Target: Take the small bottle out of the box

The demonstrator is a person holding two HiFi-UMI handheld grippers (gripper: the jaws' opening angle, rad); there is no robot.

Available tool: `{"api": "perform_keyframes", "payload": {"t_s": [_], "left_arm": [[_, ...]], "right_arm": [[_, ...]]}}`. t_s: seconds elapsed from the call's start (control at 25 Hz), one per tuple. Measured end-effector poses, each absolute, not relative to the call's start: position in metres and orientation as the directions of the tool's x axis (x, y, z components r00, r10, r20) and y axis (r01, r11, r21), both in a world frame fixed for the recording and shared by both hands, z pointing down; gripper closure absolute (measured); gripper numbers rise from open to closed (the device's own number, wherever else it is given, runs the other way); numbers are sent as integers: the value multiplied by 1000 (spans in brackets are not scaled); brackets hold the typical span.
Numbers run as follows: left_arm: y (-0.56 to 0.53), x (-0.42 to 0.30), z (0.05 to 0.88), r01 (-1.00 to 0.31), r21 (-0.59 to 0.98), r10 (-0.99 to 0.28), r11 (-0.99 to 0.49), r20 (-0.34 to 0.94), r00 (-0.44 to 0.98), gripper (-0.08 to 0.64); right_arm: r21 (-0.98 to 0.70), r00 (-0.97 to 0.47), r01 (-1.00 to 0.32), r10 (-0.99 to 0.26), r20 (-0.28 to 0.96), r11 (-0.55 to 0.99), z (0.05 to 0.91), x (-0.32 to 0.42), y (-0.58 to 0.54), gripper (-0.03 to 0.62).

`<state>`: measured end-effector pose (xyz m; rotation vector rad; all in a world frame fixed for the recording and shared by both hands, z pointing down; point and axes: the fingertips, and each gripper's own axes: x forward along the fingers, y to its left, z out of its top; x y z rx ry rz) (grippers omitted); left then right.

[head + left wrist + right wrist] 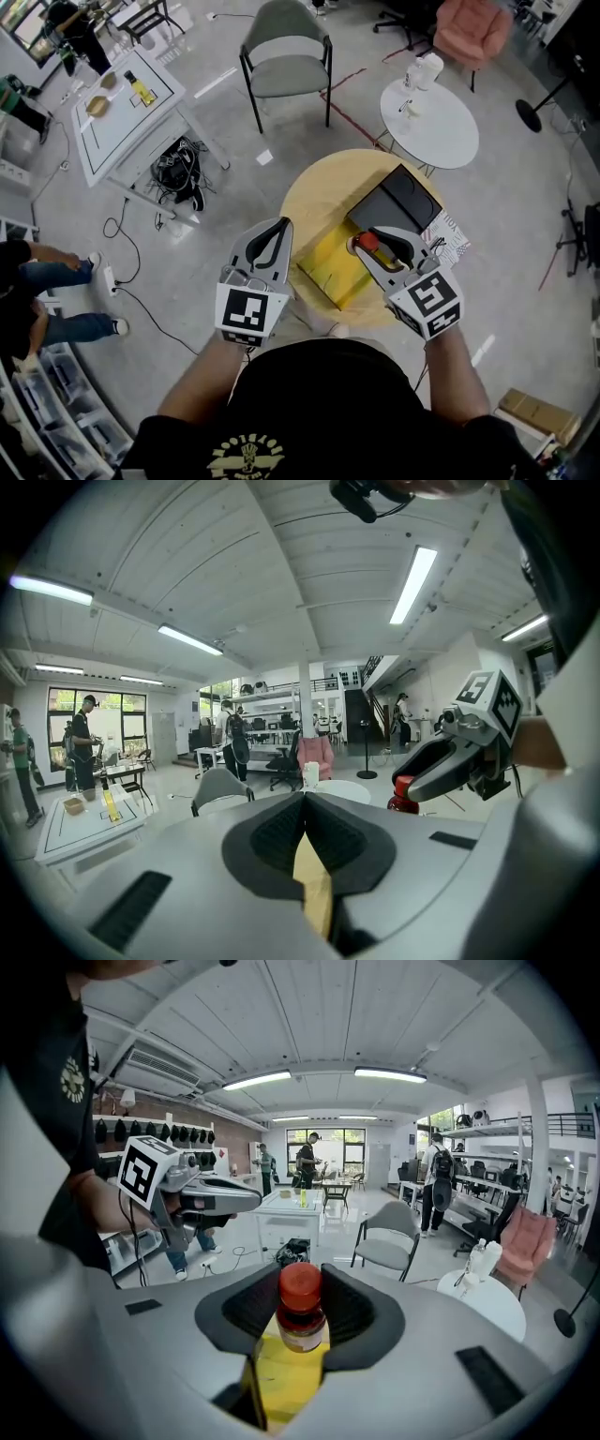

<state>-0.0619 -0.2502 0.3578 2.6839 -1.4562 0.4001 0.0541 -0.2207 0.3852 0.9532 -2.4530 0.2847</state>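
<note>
The small bottle [366,241] has a red cap and a dark body with a pale label. My right gripper [368,240] is shut on it just under the cap, holding it upright above the open yellow box [333,269] on the round wooden table [314,192]. In the right gripper view the bottle [301,1312] sits between the black pads, with the box [281,1377] below. My left gripper [277,228] hovers left of the box, its jaws shut with nothing in them. The left gripper view shows the bottle [403,796] in the right gripper [427,778].
A black lid [398,206] lies behind the box, with a printed sheet [452,239] at the table's right edge. A white round table [441,127], a grey-green chair [289,52] and a pink chair [473,28] stand beyond. A white square table [127,103] and people are at left.
</note>
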Motion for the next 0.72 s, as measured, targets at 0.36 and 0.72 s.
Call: {"api": "perform_keyframes", "payload": {"t_s": [0.36,0.72], "left_arm": [[-235,-51,339,-823,-92,-813,-560,247,526,546],[-222,-44,319,-828,-110,-826,-550,221,519,546]], "right_arm": [[-3,-664,-672,-601,444,740,340,63,-213,443],[26,-691,-647,-600,402,762,310,64,-201,445]]}}
